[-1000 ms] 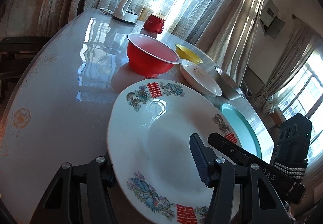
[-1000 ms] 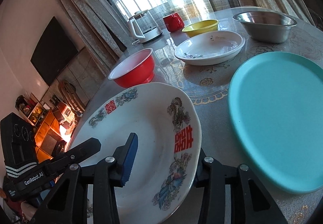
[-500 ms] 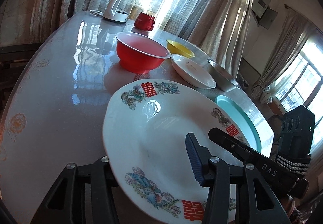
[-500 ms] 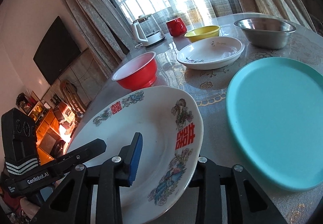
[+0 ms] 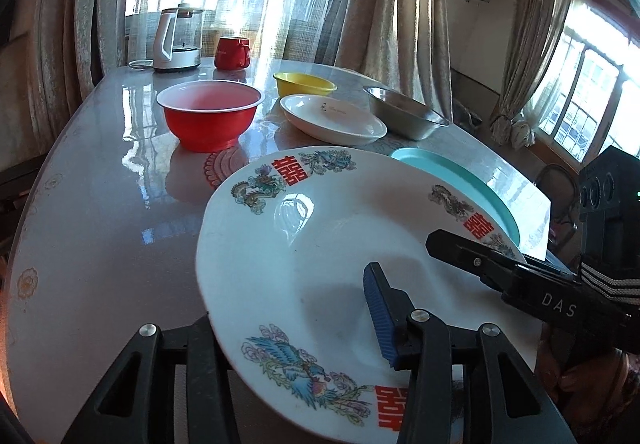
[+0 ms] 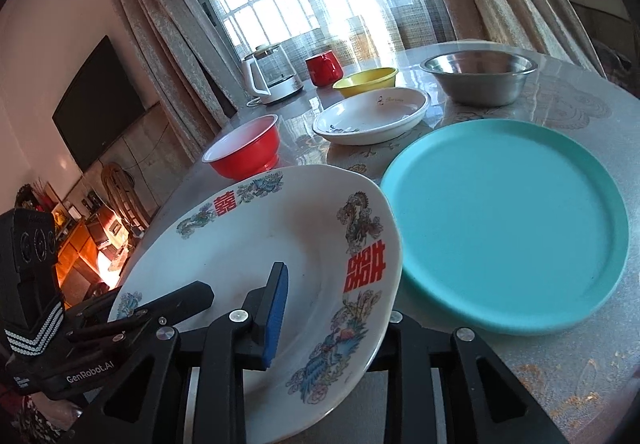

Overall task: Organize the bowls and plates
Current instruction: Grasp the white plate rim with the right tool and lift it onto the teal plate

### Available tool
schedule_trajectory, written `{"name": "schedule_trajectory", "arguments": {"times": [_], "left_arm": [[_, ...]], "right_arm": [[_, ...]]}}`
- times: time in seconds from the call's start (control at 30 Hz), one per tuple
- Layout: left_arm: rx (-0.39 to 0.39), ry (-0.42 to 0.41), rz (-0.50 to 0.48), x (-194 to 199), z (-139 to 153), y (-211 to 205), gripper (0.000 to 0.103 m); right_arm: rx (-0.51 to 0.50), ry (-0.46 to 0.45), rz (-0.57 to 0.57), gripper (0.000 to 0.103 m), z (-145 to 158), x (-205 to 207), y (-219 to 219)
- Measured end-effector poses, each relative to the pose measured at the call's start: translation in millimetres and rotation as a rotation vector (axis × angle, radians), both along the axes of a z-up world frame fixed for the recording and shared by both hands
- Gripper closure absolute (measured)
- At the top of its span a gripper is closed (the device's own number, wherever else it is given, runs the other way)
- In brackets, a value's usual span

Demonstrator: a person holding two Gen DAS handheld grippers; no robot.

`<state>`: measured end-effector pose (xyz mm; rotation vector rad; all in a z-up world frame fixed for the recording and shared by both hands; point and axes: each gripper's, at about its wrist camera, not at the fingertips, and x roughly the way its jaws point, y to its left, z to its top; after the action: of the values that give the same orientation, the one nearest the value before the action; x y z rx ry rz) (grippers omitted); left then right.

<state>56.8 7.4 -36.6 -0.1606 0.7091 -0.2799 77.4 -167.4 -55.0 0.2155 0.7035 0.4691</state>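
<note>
**dishwatcher:** Compared with a second back, the big white enamel plate with red double-happiness characters and bird prints [image 5: 320, 264] has tipped up off the glossy round table [image 5: 100, 224] — its far edge now overlaps the flat teal plastic plate [image 6: 508, 228], which it didn't before.

**plate_nerd:** Who's holding it?

**dishwatcher:** Both. The left gripper [image 5: 296, 328] has one blue-padded finger on top of the plate and the other under the rim, jaws closing on it. The right gripper [image 6: 332, 320] does the same from the other side — jaws closing, rim between them.

**plate_nerd:** And the rest?

**dishwatcher:** Behind it sit a red plastic bowl [image 5: 210, 116], a shallow white oval dish [image 5: 332, 120], a small yellow bowl [image 5: 304, 83] and a stainless steel bowl [image 6: 480, 78]. A glass kettle [image 5: 176, 38] and red mug [image 5: 232, 53] stand at the far edge by the curtains.
</note>
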Motion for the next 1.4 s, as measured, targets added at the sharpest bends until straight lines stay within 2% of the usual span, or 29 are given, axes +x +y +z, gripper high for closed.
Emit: {"name": "schedule_trajectory", "arguments": {"times": [0.43,0.9,1.2,1.4], "left_arm": [[0.025,-0.026,-0.088,32.0,19.5,-57.9,0.056],[0.002,0.067,-0.209,87.5,11.3,-128.5,0.056],[0.026,0.107,-0.207,109.8,3.3,-149.4,0.056],[0.024,0.127,-0.192,123.9,0.0,-155.2,0.056]], "right_arm": [[0.026,-0.029,-0.125,0.074,12.5,2.5,-50.6],[-0.004,0.011,-0.309,0.074,14.1,30.5,-115.6],[-0.007,0.046,-0.365,0.074,2.4,55.6,-135.6],[-0.055,0.036,-0.391,0.075,-1.7,65.2,-138.1]]}}
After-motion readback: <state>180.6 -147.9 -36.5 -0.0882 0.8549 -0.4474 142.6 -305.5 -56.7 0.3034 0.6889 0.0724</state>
